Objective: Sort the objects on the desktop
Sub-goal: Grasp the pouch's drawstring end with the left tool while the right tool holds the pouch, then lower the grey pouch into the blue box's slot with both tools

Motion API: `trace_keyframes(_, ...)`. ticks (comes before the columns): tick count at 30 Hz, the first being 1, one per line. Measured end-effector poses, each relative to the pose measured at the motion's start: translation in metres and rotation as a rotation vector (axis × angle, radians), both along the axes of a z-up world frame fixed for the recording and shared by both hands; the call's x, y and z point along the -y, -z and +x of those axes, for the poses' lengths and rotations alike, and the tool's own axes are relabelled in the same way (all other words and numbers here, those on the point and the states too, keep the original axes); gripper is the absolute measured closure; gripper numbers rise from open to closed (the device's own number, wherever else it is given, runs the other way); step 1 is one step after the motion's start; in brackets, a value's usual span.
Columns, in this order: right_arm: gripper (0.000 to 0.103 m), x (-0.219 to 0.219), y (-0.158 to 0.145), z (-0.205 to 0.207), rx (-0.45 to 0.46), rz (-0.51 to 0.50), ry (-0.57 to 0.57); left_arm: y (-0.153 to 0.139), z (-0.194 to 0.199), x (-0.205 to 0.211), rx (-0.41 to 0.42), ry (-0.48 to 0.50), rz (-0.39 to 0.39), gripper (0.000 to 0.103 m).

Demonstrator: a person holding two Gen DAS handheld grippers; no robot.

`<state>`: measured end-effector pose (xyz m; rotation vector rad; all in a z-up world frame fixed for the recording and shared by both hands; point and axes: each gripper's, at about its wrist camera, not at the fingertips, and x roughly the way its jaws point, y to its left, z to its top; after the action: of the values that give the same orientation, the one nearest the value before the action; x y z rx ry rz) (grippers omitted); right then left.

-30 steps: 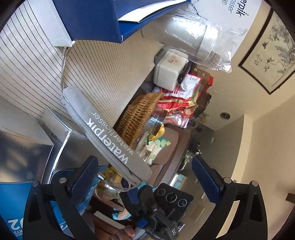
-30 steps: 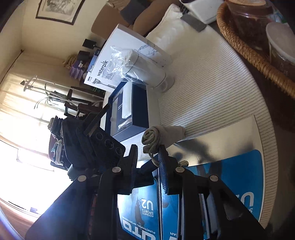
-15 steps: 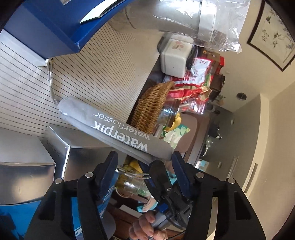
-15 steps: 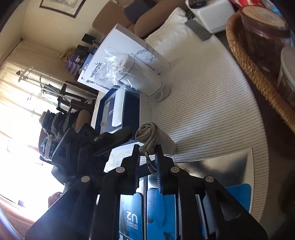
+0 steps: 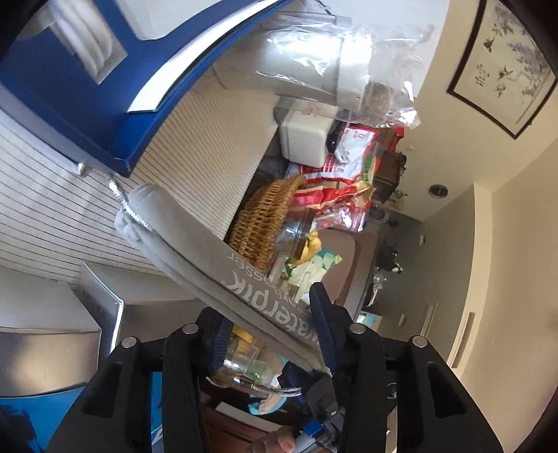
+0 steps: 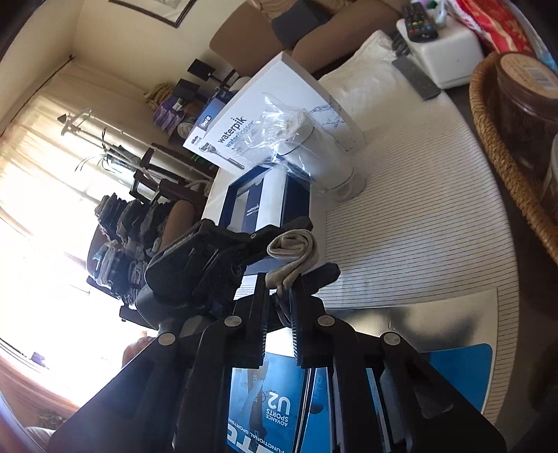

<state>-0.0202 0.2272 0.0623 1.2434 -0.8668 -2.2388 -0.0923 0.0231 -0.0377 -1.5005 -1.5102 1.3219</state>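
- We see the grey fabric pouch printed "waterpik" [image 5: 223,275] stretched in the air between the two tools, above the white ribbed mat [image 6: 411,223].
- Our left gripper [image 5: 275,334] has just been closing, and its blue pads now press the printed end of the pouch.
- Our right gripper [image 6: 279,306] is clenched on the other, rolled end of the pouch and its silver cord.
- Far behind the pouch, in the right wrist view, an open dark-blue box [image 6: 268,202] holds a white printed insert.
- Just beside that box stands a white cylindrical appliance in a crinkled clear plastic bag [image 6: 314,156], with a white waterpik carton [image 6: 279,104] behind it.
- Near us lies a silver and blue carton marked "U2" [image 6: 436,331].
- At the right edge, a brown woven wicker basket [image 6: 495,139] holds a dark brown jar [image 6: 523,101].
- Farther off, a white plastic box [image 6: 450,52] carries a black remote control [image 6: 420,19].
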Motion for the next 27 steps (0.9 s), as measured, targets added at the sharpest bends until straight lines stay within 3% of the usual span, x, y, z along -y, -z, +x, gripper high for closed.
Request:
trace_keyframes(4, 0.092, 0.023, -0.016, 0.013, -0.042, 0.061, -0.049, -0.025, -0.004, 0.004, -0.078, 0.035, 0.0, 0.078)
trace_keyframes(9, 0.088, 0.056, -0.038, 0.027, -0.078, 0.13, -0.114, -0.071, -0.007, 0.017, -0.24, 0.146, -0.033, 0.084)
trace_keyframes(10, 0.084, 0.062, -0.042, 0.029, -0.074, 0.148, -0.128, -0.081, -0.009, 0.022, -0.279, 0.173, -0.047, 0.085)
trace_keyframes(13, 0.043, 0.078, -0.057, 0.038, -0.082, 0.187, -0.169, -0.111, -0.016, 0.047, -0.381, 0.239, -0.127, 0.085)
trace_keyframes(14, 0.036, 0.08, -0.063, 0.043, -0.095, 0.195, -0.176, -0.123, -0.019, 0.056, -0.425, 0.264, -0.169, 0.085)
trace_keyframes(20, 0.036, 0.072, -0.115, 0.034, -0.164, 0.185, -0.125, -0.185, -0.017, 0.092, -0.731, 0.458, -0.475, 0.085)
trace_keyframes(23, 0.036, 0.075, -0.136, -0.002, -0.153, 0.154, -0.112, -0.202, -0.008, 0.096, -0.85, 0.524, -0.644, 0.085)
trace_keyframes(27, 0.036, 0.1, -0.148, -0.061, -0.073, 0.148, -0.141, -0.206, 0.002, 0.095, -0.973, 0.595, -0.834, 0.086)
